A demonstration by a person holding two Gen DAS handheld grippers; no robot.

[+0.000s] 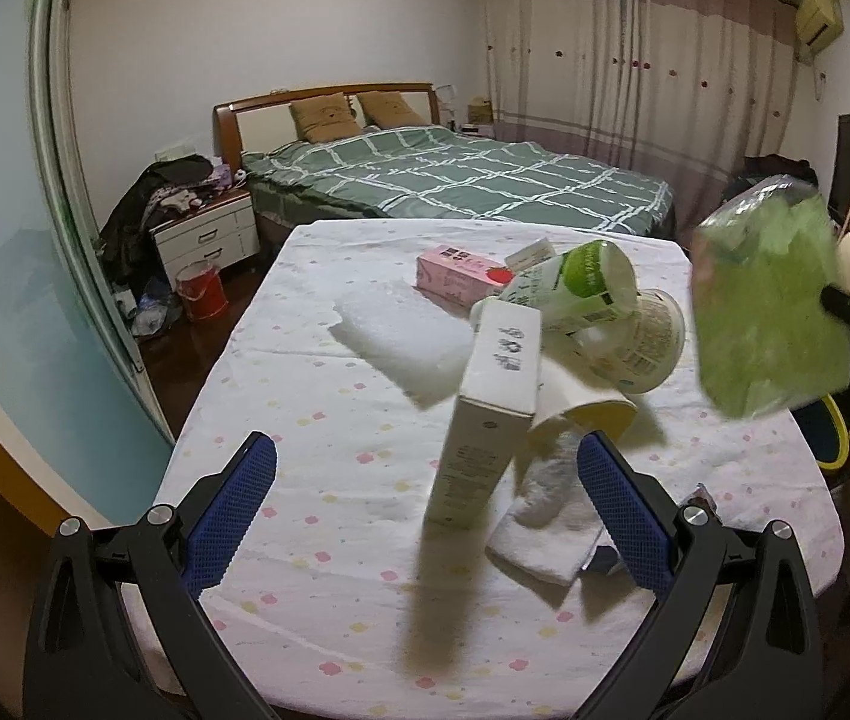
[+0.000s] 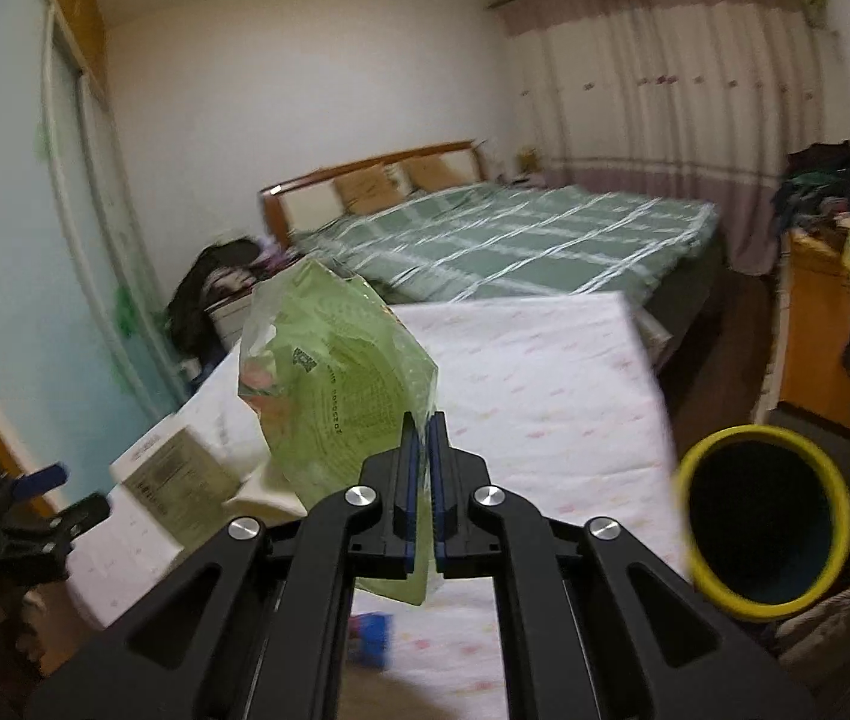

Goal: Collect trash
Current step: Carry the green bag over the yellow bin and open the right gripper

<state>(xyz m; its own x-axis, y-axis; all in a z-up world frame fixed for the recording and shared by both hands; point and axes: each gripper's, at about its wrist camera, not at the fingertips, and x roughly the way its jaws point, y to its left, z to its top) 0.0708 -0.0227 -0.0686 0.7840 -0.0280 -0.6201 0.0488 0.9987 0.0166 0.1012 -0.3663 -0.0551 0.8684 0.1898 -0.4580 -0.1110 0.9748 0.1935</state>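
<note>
Right wrist view showed the right gripper (image 2: 423, 438) with jaws clenched on a green wrapper (image 2: 341, 384), the yellow-rimmed bin (image 2: 763, 519) lying low to its right; the left gripper (image 1: 427, 459) was released over the bench (image 1: 305, 396).

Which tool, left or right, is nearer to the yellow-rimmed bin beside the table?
Right. The right tool, clamped on the green wrapper, hangs above the table edge close beside the yellow-rimmed bin. The left tool is open over the table, around the upright white carton, farther away.
</note>
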